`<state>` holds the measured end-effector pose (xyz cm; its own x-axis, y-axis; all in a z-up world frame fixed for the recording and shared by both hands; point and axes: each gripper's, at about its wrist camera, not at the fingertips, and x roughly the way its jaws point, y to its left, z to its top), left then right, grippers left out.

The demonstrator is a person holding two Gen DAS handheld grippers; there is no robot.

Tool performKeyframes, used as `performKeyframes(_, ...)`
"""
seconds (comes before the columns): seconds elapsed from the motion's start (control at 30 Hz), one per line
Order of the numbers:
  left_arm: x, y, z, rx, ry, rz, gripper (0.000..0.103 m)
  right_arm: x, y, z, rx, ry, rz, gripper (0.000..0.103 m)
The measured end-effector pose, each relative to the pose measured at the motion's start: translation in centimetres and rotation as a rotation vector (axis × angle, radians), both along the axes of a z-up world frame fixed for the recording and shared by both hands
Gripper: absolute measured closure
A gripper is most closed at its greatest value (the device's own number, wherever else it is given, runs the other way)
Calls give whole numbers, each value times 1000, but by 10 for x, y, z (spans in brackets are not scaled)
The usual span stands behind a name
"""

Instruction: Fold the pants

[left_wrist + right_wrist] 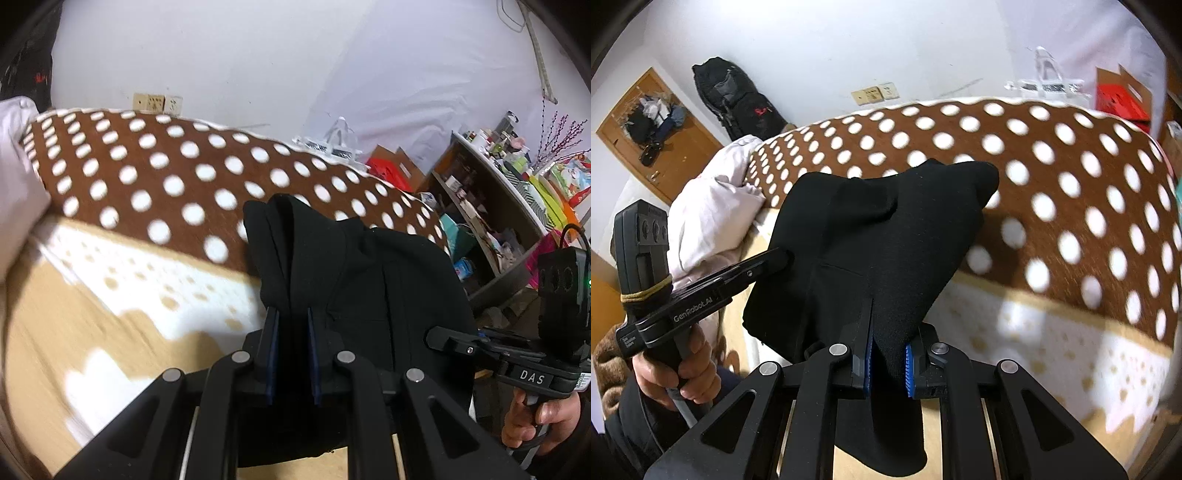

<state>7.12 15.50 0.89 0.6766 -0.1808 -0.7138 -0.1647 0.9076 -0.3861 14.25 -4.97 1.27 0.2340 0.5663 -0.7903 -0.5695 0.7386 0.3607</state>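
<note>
left gripper (291,314) and right gripper (888,349) each clenched on black fabric pants (871,229), lower centre of frame, above brown dotted blanket (155,177). step: carrying fold over. next: lay edges aligned, then release.

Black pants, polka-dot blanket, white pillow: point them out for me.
black pants (871,236): right wrist view, on the bunched fabric ahead of the claw.
polka-dot blanket (177,173): left wrist view, on its brown middle.
white pillow (713,206): right wrist view, on its crumpled side.

The left hand-held gripper (292,321) is black with blue pads and round silver pins; seen from the right wrist, its handle reads "GenRobot.AI". The right hand-held gripper (889,360) matches, its ribbed blue pads showing, "DAS" on its handle. A fuzzy brown sleeve (607,365) covers the left arm.
</note>
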Motion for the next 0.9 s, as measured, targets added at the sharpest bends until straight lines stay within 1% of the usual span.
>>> performKeyframes(0.17, 17, 26, 7, 68, 2, 22, 87, 20, 34, -1, 24, -8, 27, 90)
performKeyframes(0.3, 28, 49, 4, 105, 19, 44, 87, 34, 59, -14, 49, 18, 39, 90)
performKeyframes(0.4, 36, 65, -10, 139, 56, 56, 87, 44, 72, -35, 57, 64, 41, 90)
performKeyframes(0.47, 42, 72, -26, 145, 97, 62, 87, 49, 79, -53, 30, 99, 36, 89)
performKeyframes(0.53, 45, 76, -43, 158, 138, 70, 86, 50, 82, -69, -13, 120, 28, 84)
performKeyframes(0.6, 43, 79, -53, 148, 151, 85, 84, 51, 78, -80, -34, 134, 18, 72)
performKeyframes(0.7, 39, 86, -57, 105, 146, 107, 80, 49, 66, -77, -58, 101, -1, 61)
performKeyframes(0.77, 36, 87, -55, 101, 155, 116, 79, 45, 58, -68, -72, 60, -16, 61)
performKeyframes(0.83, 28, 86, -47, 130, 158, 144, 81, 38, 52, -55, -86, 11, -25, 61)
performKeyframes(0.9, 17, 85, -35, 148, 132, 153, 81, 29, 47, -44, -81, -10, -27, 61)
